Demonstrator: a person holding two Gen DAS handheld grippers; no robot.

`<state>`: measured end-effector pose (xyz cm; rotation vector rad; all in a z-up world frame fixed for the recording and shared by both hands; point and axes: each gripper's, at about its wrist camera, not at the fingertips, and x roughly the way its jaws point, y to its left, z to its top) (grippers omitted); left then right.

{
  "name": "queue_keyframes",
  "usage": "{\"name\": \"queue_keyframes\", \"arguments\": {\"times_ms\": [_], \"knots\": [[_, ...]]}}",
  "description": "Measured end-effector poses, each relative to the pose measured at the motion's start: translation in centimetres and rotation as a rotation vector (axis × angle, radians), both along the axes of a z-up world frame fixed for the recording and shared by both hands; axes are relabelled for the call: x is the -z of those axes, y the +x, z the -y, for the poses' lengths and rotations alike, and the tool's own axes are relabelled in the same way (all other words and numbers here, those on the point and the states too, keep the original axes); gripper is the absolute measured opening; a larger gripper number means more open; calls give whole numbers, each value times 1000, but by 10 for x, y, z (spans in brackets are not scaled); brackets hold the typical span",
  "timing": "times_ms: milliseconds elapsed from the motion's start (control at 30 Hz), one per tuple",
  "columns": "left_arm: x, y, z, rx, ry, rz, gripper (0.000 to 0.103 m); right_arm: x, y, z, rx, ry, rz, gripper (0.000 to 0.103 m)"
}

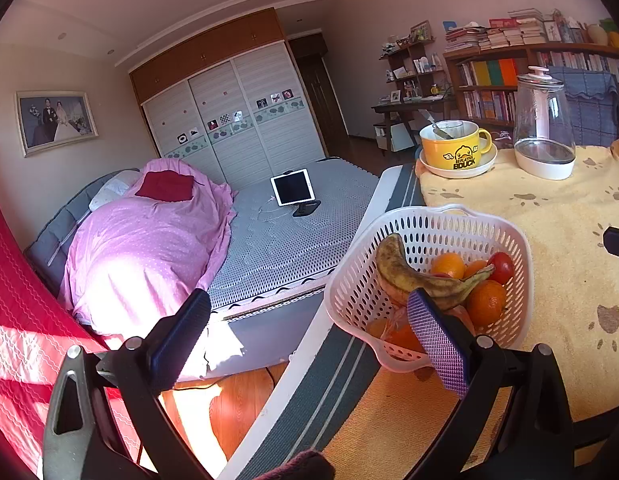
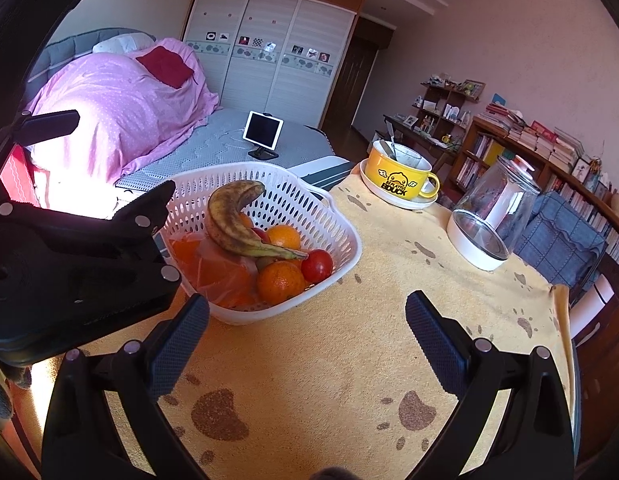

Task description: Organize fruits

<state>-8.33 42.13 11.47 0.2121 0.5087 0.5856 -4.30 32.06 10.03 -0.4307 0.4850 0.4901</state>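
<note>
White perforated basket [image 2: 329,240] on a yellow paw-print cloth [image 2: 369,360] covering the table, near its bed-side edge; contents: one brown-spotted banana [image 2: 233,220] lying on top, oranges [image 2: 279,282], a red tomato [image 2: 317,266], and further orange fruit inside a translucent bag [image 2: 217,268], count not legible. Lower fruit is hidden beneath the banana and the bag. Left gripper [image 1: 309,344]: jaws spread wide, holding nothing; its right finger [image 1: 437,344] overlaps the basket's near rim in the left wrist view, contact not determinable, while its left finger hangs off the table edge toward the bed. In the right wrist view that gripper's dark body blocks the basket's left side. Right gripper [image 2: 307,344]: jaws wide apart, empty, over bare cloth just short of the basket. Also on the cloth, well apart from the basket: yellow duck-print mug [image 2: 401,178] on a white saucer with a utensil handle inside, and a clear glass jar [image 2: 489,216] with white base. Room: bed [image 1: 293,232] with pink cover and propped tablet [image 1: 291,187], sliding-door wardrobe [image 1: 229,120], bookshelves [image 1: 509,80], wooden floor.
</note>
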Motion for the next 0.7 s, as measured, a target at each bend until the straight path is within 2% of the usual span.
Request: {"name": "queue_keyframes", "arguments": {"times_ms": [700], "knots": [[-1, 0, 2, 1, 0, -1, 100, 1, -3, -2, -7, -9, 15, 98]]}}
